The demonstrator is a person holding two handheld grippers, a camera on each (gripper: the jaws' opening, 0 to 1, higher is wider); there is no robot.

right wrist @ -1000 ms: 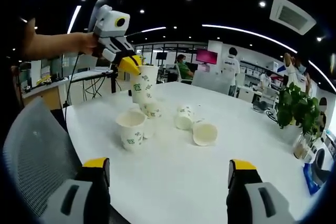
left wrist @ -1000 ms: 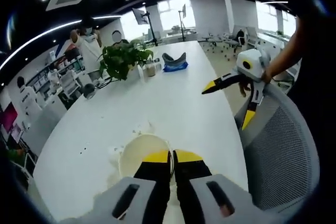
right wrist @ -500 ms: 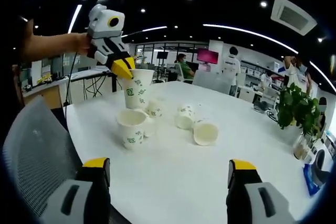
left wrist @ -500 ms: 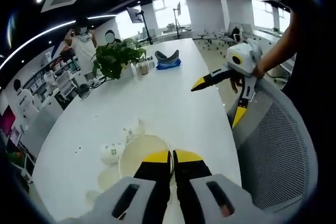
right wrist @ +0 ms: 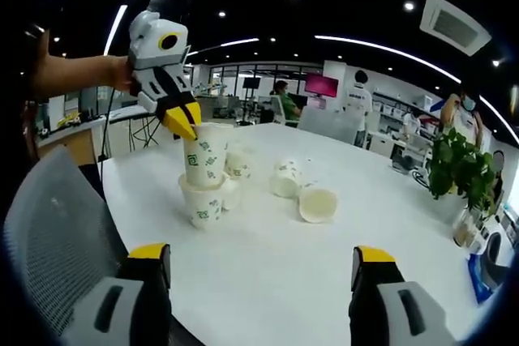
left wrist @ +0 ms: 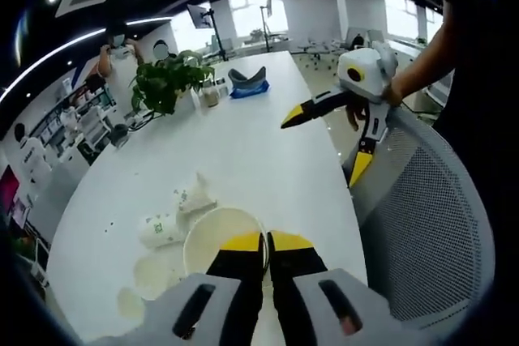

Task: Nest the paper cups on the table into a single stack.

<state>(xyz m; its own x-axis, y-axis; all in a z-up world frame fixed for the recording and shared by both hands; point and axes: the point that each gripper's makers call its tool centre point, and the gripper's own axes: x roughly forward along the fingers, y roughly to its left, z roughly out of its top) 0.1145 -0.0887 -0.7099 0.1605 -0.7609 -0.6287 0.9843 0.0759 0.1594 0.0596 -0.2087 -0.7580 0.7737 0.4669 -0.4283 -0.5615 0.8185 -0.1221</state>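
Right gripper view puts the left gripper (right wrist: 183, 121) at upper left, its yellow tips pinched on the rim of a paper cup (right wrist: 204, 155) partly seated in an upright cup (right wrist: 203, 202) on the white table (right wrist: 268, 265). Two more cups (right wrist: 285, 179) (right wrist: 316, 204) lie tipped at centre frame. The right gripper (right wrist: 261, 269) stands wide apart at the bottom, holding nothing. Left gripper view looks down into the held cup's mouth (left wrist: 215, 237) (jaws closed together) and adds a potted plant (left wrist: 166, 83) at upper left.
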